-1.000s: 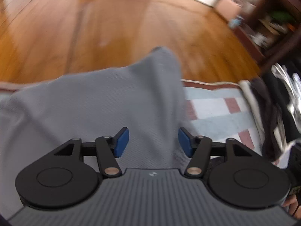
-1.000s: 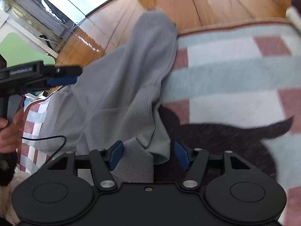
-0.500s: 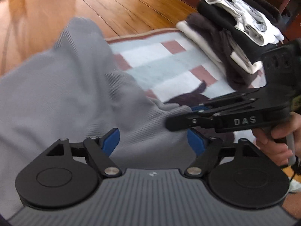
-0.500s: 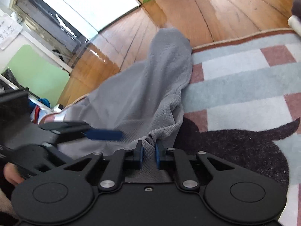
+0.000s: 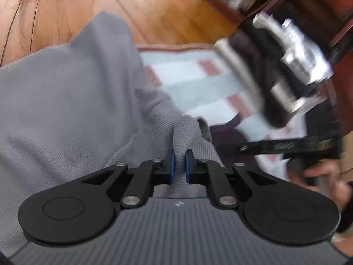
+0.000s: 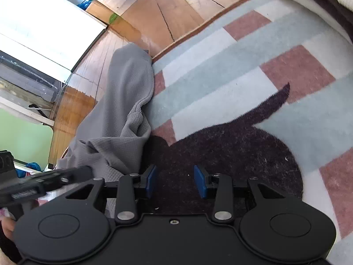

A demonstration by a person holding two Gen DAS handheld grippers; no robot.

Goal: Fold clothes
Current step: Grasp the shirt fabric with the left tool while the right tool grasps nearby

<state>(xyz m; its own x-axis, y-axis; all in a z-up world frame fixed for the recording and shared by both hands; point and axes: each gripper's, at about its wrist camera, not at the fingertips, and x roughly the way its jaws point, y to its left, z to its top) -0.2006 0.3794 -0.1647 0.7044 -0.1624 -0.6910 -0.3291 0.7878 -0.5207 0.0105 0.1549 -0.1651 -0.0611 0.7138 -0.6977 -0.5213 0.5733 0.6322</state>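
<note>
A grey waffle-knit garment (image 5: 66, 99) lies partly on the checked rug (image 5: 198, 84) and partly on the wooden floor. My left gripper (image 5: 179, 165) is closing, and its blue pads pinch a raised fold of the garment's near edge. In the right wrist view the garment (image 6: 123, 101) lies bunched to the left. My right gripper (image 6: 175, 178) is opening just right of it, over the rug's dark patch (image 6: 231, 150), with nothing between its pads. The left gripper's fingers (image 6: 55, 176) show at that view's left edge.
A pile of folded dark and white clothes (image 5: 275, 77) sits on the rug's far right side, blurred. Behind it stands a dark wooden shelf unit (image 5: 320, 0). Wooden floor (image 6: 176, 11) runs beyond the rug's edge to a bright window (image 6: 44, 22).
My left gripper went from wide open to shut on a fold of the grey garment. My right gripper, pinched on that cloth half a second ago, has let go and shifted right.
</note>
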